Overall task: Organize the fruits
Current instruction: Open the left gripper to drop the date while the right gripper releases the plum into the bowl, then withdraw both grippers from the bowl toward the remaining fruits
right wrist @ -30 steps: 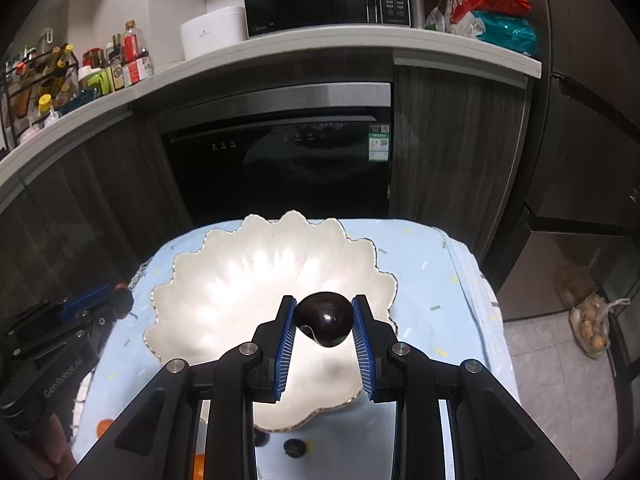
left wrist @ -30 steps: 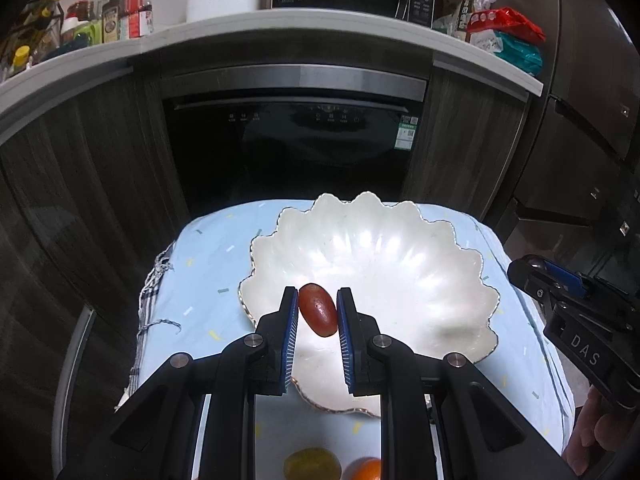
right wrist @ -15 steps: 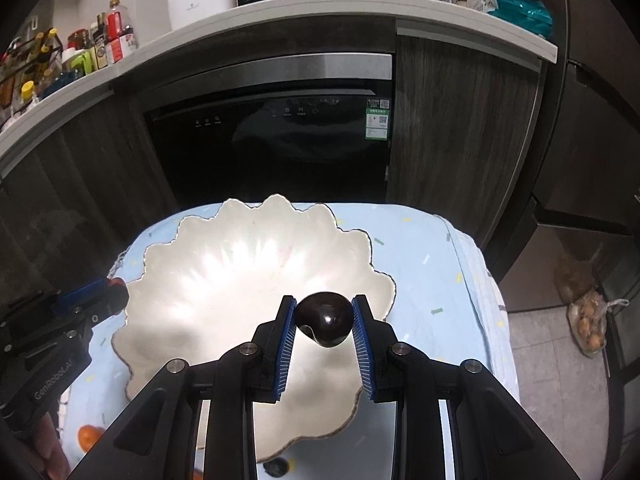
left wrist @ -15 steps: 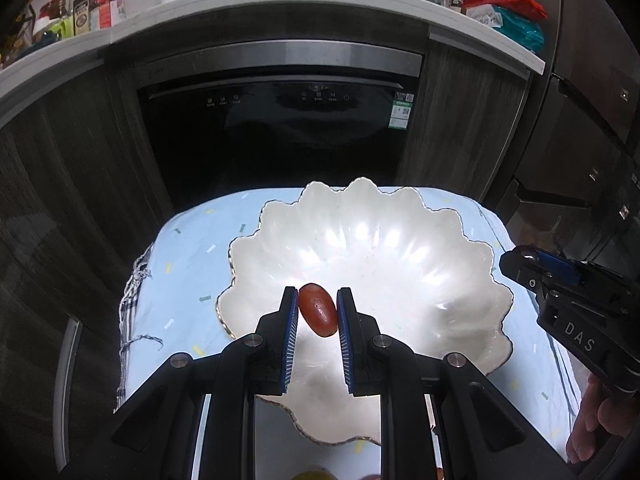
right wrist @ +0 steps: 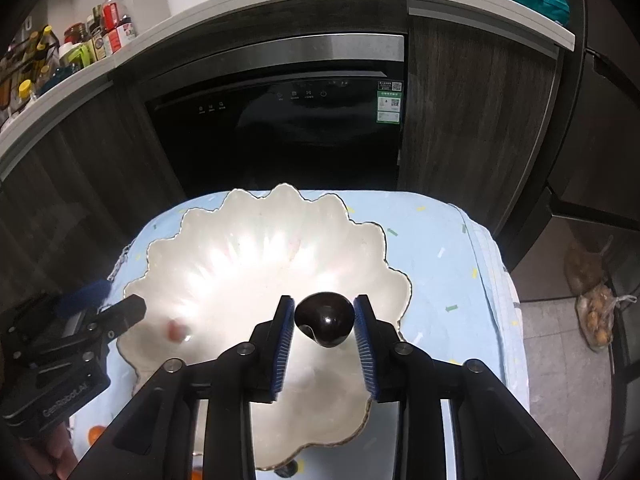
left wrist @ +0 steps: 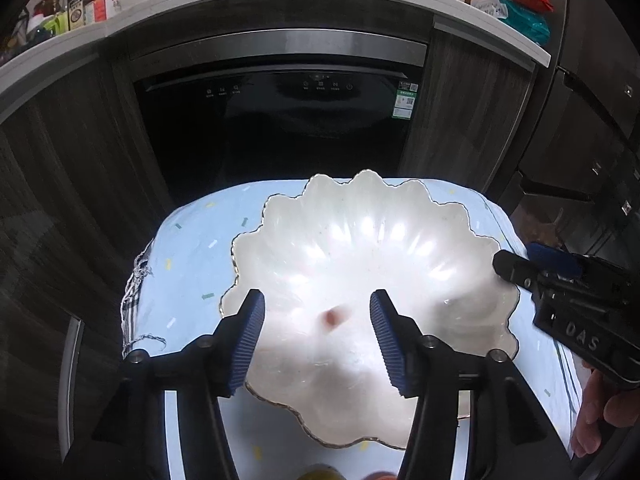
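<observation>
- Right gripper (right wrist: 323,322) is clamped on the dark fruit (right wrist: 325,319), hanging over the bowl (right wrist: 256,248), near its right rim; drop point is straight below.
- Left gripper (left wrist: 316,320) is wide open, holding nothing, red fruit (left wrist: 332,317) blurry in the bowl.

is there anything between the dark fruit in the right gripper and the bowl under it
Nothing visible. The dark fruit hangs over bare bowl surface; the small red fruit lies well to its left, and the open left gripper stays on that side.
</observation>
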A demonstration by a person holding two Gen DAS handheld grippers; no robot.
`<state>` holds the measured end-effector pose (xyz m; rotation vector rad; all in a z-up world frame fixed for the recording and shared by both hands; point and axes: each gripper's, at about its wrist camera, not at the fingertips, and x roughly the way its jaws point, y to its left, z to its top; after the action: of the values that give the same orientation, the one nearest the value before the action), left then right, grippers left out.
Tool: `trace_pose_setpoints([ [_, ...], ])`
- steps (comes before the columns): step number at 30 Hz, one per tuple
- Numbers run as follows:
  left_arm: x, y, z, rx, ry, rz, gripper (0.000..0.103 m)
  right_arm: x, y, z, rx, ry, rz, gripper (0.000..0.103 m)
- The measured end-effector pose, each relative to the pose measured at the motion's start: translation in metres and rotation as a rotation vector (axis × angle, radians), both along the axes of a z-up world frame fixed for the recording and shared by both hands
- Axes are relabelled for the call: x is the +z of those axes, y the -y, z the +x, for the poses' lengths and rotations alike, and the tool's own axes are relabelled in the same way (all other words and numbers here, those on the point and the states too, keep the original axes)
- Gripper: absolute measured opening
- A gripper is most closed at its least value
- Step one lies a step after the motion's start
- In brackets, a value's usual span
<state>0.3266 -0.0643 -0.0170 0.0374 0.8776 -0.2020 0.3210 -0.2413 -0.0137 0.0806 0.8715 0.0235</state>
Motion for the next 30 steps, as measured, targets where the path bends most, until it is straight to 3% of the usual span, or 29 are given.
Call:
trace_pose_setpoints([
  [2, 0.002, -0.002, 0.000, 0.008, 0.002, 0.002, 0.060, 0.002, 0.002, -0.002, -0.012, 0.016, 0.004, 0.070],
  [3, 0.003, -0.003, 0.000, 0.014, 0.005, 0.004, 0.065, 0.003, 0.003, -0.002, -0.018, 0.020, 0.004, 0.072],
  [11, 0.017, -0.009, -0.004, 0.055, 0.040, -0.008, 0.085, 0.012, 0.005, -0.008, -0.033, 0.045, 0.020, 0.072],
  [23, 0.046, -0.024, -0.027, 0.093, 0.099, -0.016, 0.087, 0.040, -0.008, -0.033, -0.021, 0.137, -0.018, 0.072],
  [30, 0.056, -0.030, -0.049, 0.117, 0.127, 0.001, 0.087, 0.044, -0.013, -0.052, -0.007, 0.150, 0.011, 0.072],
])
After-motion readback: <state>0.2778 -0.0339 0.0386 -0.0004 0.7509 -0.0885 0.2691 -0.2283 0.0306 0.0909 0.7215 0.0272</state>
